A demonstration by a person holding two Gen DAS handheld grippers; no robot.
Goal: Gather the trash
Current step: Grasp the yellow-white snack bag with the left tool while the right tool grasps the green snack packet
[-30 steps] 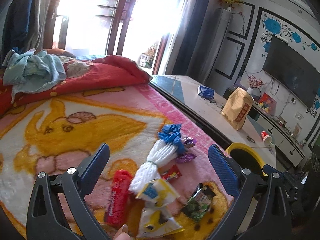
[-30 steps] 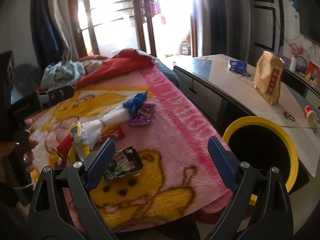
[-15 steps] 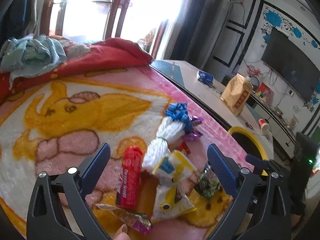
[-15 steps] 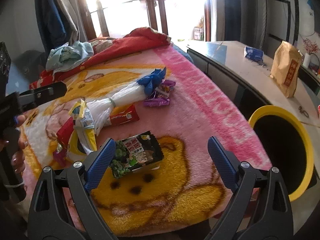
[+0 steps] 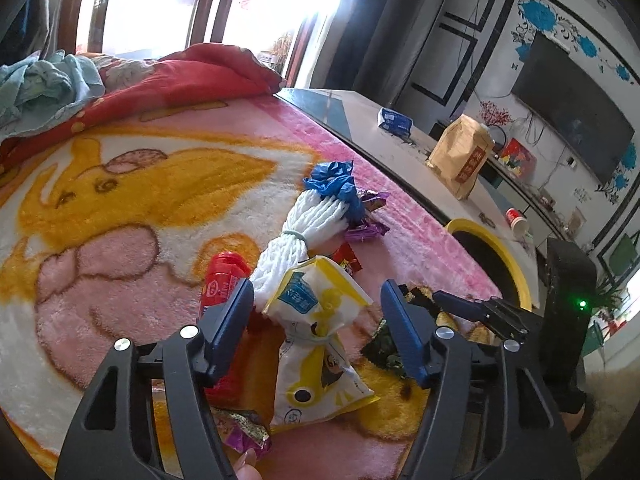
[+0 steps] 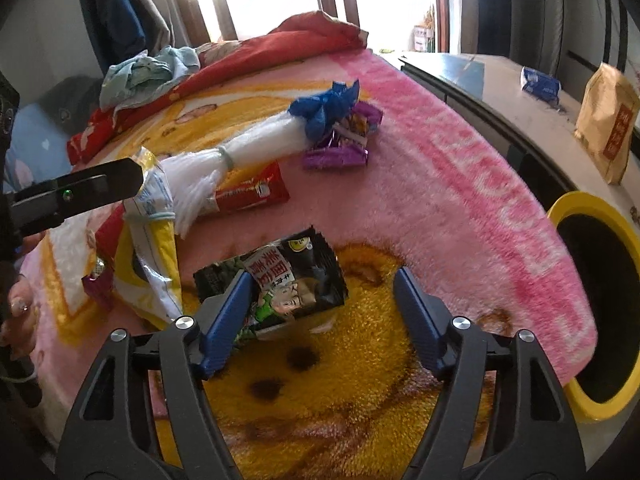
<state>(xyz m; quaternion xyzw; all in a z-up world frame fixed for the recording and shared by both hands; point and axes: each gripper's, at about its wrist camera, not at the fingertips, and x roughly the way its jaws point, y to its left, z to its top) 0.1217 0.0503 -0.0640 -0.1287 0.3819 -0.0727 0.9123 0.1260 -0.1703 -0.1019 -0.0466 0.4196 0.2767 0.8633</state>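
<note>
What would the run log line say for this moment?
left gripper: closing around yellow bag | right gripper: closing around dark wrapper | bin: beside blanket

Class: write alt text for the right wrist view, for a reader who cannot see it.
The right tool, jaws closing, straddles a dark snack wrapper lying on a pink and yellow cartoon blanket. More wrappers and a white bundle lie beyond; a yellow-rimmed bin stands at the right.

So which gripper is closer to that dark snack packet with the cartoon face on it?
The right. The right gripper is closing around the dark snack packet, its left finger over the packet's edge. The left gripper is beside it, closing around the yellow-and-white wrapper.
</note>
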